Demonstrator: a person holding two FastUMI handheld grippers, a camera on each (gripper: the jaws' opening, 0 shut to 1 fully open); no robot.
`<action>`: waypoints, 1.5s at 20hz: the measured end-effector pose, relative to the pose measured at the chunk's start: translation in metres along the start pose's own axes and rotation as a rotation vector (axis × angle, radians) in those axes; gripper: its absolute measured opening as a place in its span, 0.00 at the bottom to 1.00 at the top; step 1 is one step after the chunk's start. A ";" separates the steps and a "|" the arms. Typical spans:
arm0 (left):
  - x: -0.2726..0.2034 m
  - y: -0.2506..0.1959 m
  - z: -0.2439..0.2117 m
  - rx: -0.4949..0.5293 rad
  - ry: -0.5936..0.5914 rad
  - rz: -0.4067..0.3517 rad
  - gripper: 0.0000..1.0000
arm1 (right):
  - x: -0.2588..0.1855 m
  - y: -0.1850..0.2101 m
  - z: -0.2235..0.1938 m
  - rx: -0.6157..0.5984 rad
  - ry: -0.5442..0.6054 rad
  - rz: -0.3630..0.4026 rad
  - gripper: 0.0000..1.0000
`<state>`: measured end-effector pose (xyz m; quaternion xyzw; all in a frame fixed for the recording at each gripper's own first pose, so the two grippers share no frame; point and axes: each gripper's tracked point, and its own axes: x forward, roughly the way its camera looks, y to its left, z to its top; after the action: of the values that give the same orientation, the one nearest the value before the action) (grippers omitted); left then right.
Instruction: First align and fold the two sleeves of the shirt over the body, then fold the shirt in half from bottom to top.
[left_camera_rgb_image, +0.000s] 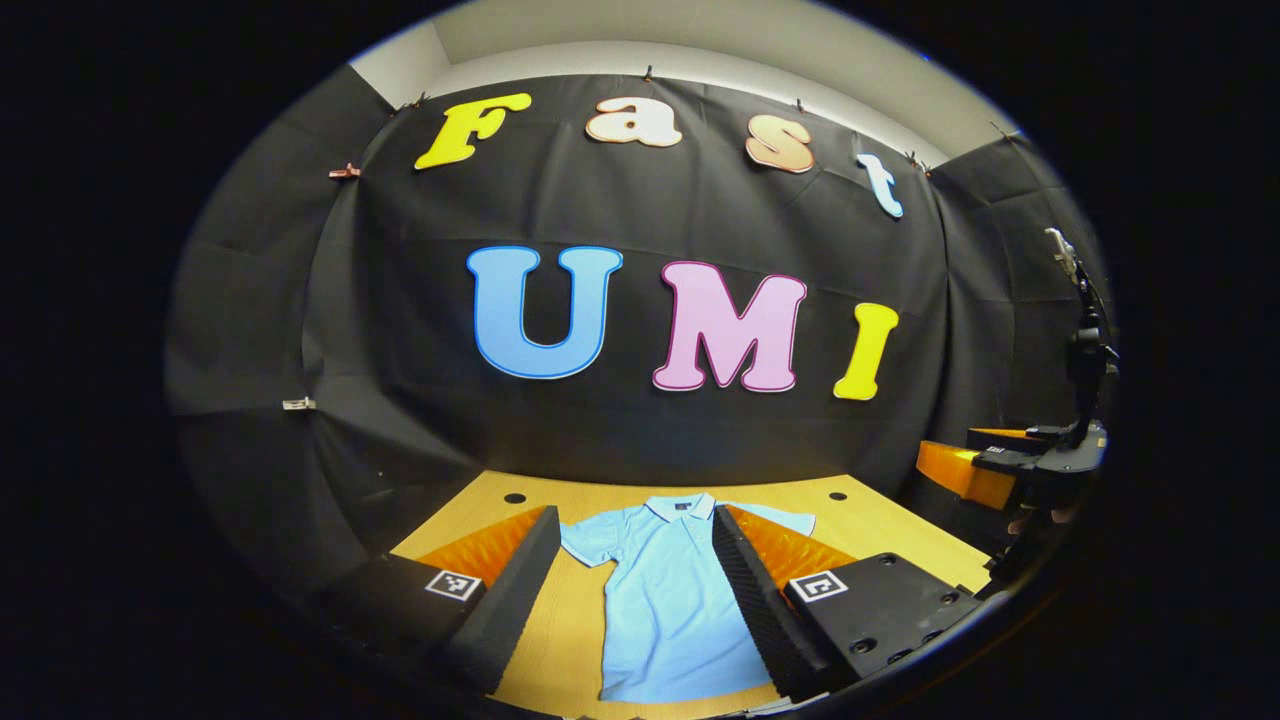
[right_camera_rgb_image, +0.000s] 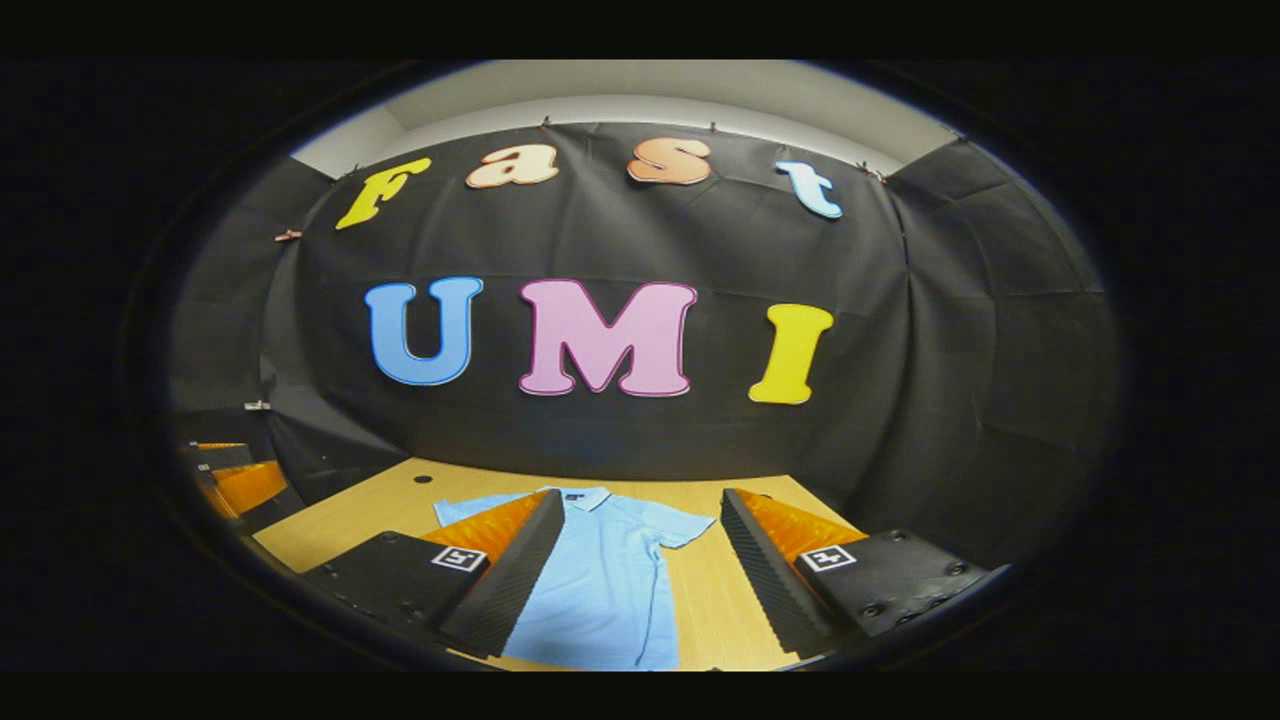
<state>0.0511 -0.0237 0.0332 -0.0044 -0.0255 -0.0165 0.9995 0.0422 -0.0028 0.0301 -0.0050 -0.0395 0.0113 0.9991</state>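
A light blue polo shirt (left_camera_rgb_image: 665, 600) lies flat on the wooden table (left_camera_rgb_image: 880, 520), collar toward the far wall, both short sleeves spread out to the sides. My left gripper (left_camera_rgb_image: 635, 525) hovers above it, open, with the shirt's body between its fingers. In the right gripper view the same shirt (right_camera_rgb_image: 600, 590) sits left of centre, and my right gripper (right_camera_rgb_image: 640, 505) is open above the shirt's right sleeve (right_camera_rgb_image: 680, 522). The right gripper (left_camera_rgb_image: 1010, 465) also appears at the right edge of the left gripper view, held up off the table.
Black cloth walls close in the table on the back and both sides. Small dark holes (left_camera_rgb_image: 514, 497) mark the tabletop near its far edge. The left gripper (right_camera_rgb_image: 235, 480) shows at the left edge of the right gripper view.
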 end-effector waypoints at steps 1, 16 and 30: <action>0.004 -0.003 0.001 0.006 0.000 -0.006 0.96 | 0.004 -0.004 -0.002 -0.003 0.007 -0.002 0.97; 0.098 -0.032 -0.044 0.050 0.171 0.051 0.96 | 0.242 -0.094 -0.131 -0.003 0.326 -0.018 0.98; 0.147 -0.023 -0.081 -0.116 0.319 0.189 0.96 | 0.408 -0.129 -0.308 -0.003 0.600 -0.098 0.97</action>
<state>0.2012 -0.0518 -0.0403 -0.0617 0.1349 0.0757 0.9860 0.4762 -0.1249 -0.2432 -0.0074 0.2570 -0.0391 0.9656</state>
